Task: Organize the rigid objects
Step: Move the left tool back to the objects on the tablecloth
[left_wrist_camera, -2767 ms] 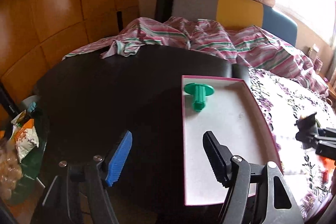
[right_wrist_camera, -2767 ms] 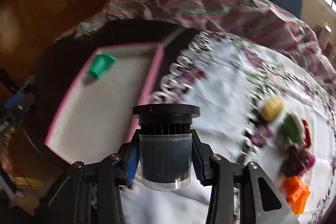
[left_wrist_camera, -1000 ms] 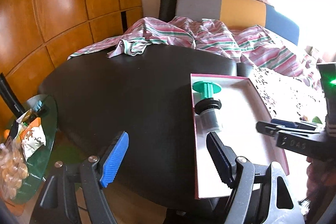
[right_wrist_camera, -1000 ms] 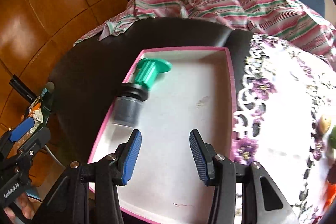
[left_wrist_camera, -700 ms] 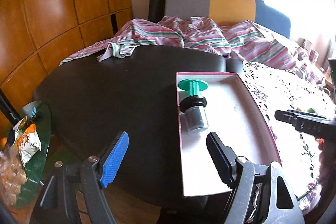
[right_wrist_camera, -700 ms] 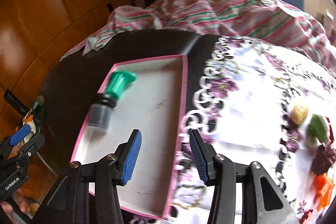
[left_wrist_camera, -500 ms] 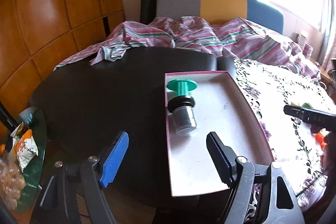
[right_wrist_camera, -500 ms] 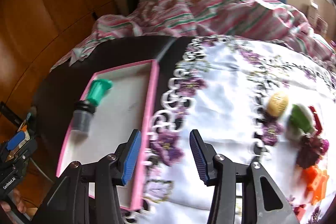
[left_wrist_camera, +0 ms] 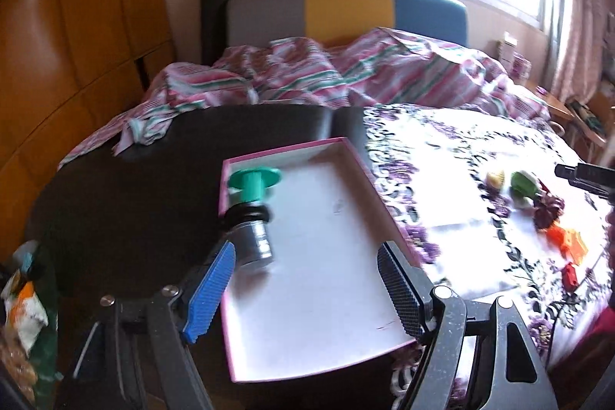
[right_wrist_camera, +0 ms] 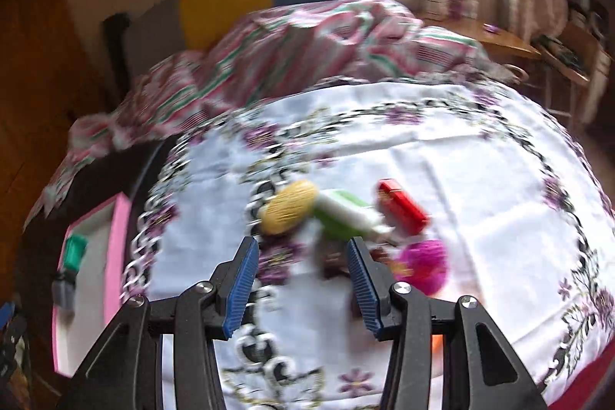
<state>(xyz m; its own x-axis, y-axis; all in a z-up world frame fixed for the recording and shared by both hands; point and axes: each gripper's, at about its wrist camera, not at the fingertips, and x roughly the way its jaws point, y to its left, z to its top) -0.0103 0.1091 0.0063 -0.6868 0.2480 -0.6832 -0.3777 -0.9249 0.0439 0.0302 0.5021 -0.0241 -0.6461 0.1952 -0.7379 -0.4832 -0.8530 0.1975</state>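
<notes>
Nearest in the right wrist view, the right tongs (right_wrist_camera: 301,281) are standing apart with nothing between the ribbed blue pads, hanging over the flowered cloth (right_wrist_camera: 480,187) that is covering the right half of the table. Just beyond their tips, a loose cluster of small things is waiting: a yellow ribbed oval piece (right_wrist_camera: 287,207), a green and white piece (right_wrist_camera: 348,214) touching it, a red block (right_wrist_camera: 401,205) just beside that, and a magenta lump (right_wrist_camera: 423,266) nearer the right pad. All are looking like hard, light plastic, probably smooth and a little slippery; the yellow oval is likely best taken across its short middle, the red block across its flat long sides. A dark thing just behind the right pad is too blurred to name, and an orange piece is mostly hidden under the right tongs.

In the left wrist view, the left tongs (left_wrist_camera: 303,289) are also gaping and holding nothing, hovering over the near end of the pink-rimmed tray (left_wrist_camera: 392,218), which is sitting on the bare dark half of the table (left_wrist_camera: 127,210), alongside the cloth's edge. Along the tray's left wall a grey cylinder with a black collar (left_wrist_camera: 251,237) is lying on its side, and beyond it, in the far left corner, a green flanged spool (left_wrist_camera: 254,181) is lying too. Whether the two are touching is hard to tell. Motion blur is softening both views.
</notes>
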